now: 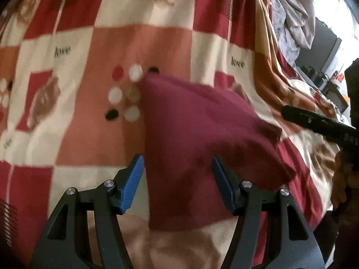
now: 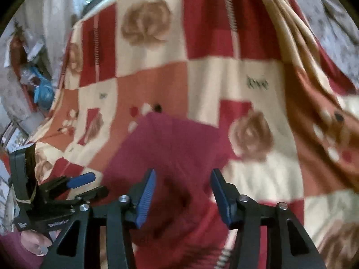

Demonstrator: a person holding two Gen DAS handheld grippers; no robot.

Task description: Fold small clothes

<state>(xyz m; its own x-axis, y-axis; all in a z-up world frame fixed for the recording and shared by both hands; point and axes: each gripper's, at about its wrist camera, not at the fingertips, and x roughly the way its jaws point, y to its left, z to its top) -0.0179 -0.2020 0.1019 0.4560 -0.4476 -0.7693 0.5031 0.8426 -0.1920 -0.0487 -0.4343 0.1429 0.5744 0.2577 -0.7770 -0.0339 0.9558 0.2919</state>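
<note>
A small maroon garment lies folded into a rough rectangle on a red, cream and salmon checked bedspread. My left gripper is open, its blue pads either side of the garment's near edge, holding nothing. In the right wrist view the same garment lies just ahead. My right gripper is open above its near part. The left gripper shows at the lower left of that view. The right gripper's black body shows at the right edge of the left wrist view.
The bedspread bunches into folds at the right. Grey-white bedding lies beyond it. Clutter with a blue item sits off the bed's left edge. Dark furniture stands at the far right.
</note>
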